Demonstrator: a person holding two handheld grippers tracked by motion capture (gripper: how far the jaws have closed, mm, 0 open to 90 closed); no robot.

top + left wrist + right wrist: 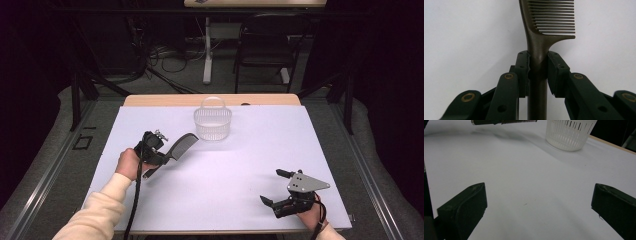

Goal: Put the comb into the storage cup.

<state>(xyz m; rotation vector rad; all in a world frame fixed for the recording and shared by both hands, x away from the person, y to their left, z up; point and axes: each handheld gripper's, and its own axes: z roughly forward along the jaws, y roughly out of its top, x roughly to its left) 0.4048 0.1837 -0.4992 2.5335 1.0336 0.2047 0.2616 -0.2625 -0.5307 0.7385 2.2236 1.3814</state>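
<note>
Clamping comb (537, 45) handle, left gripper (538, 65)

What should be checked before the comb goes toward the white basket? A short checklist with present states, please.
1. Left gripper clamped on the comb handle: ok.
2. Comb lifted off the table, as its shadow suggests: ok.
3. Path from comb to basket free of things: ok.
4. Basket upright, mouth open: ok.
5. Right gripper open, holding nothing, away from the path: ok.
6. Basket contents: cannot tell.
</note>
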